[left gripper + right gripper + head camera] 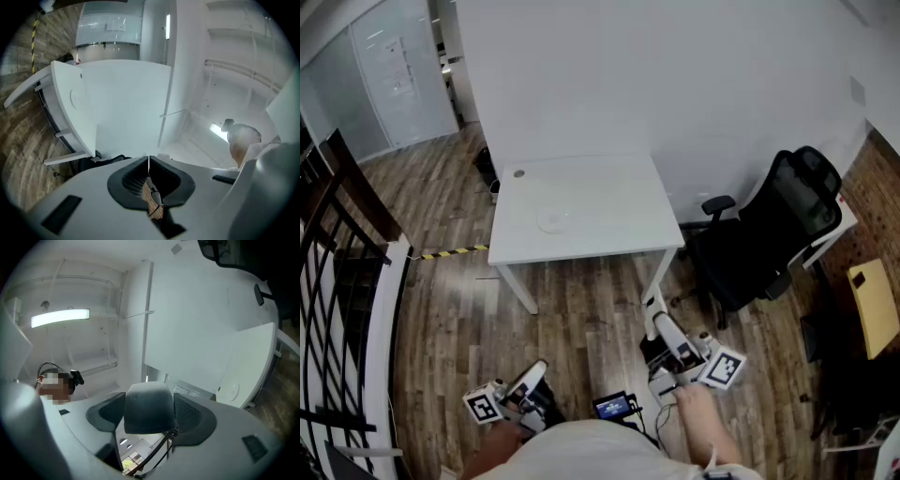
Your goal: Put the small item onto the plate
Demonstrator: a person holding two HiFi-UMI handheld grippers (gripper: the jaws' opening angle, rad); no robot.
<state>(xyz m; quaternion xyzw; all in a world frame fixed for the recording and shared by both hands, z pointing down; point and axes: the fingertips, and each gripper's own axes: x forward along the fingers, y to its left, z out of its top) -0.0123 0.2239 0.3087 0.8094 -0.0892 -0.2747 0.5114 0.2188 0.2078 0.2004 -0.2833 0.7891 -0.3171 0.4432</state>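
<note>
the right tongs point(149, 414) are open very wide and press on the small item point(148, 401) from both sides. the small item is a dark grey block with round corners and a smooth, dull skin. it fills the gap between the two black pads point(190, 413), which have a fine grid on them. the left tongs point(149, 161) are shut tight with nothing in them, and only a thin line shows where the two sides meet. both tongs have smooth white plastic bodies. in the head view they are held low over the floor point(581, 319), which is made of long brown wood planks. a hand point(698, 412) holds the right tongs from behind. the surface point(600, 202) stands well apart from both tongs, farther out. it is square, flat and plain white, on thin white legs. the plate point(551, 220) lies on it, a bit left of the middle. the plate is round, flat and white, so it is hard to see on the white top. the small item is up in the right tongs, well apart from the plate. a little round dot point(518, 173) sits near one far corner of the surface. a black chair point(778, 225) with a mesh back stands just beside the surface on the right. a smooth white wall point(675, 84) rises behind it all.
</note>
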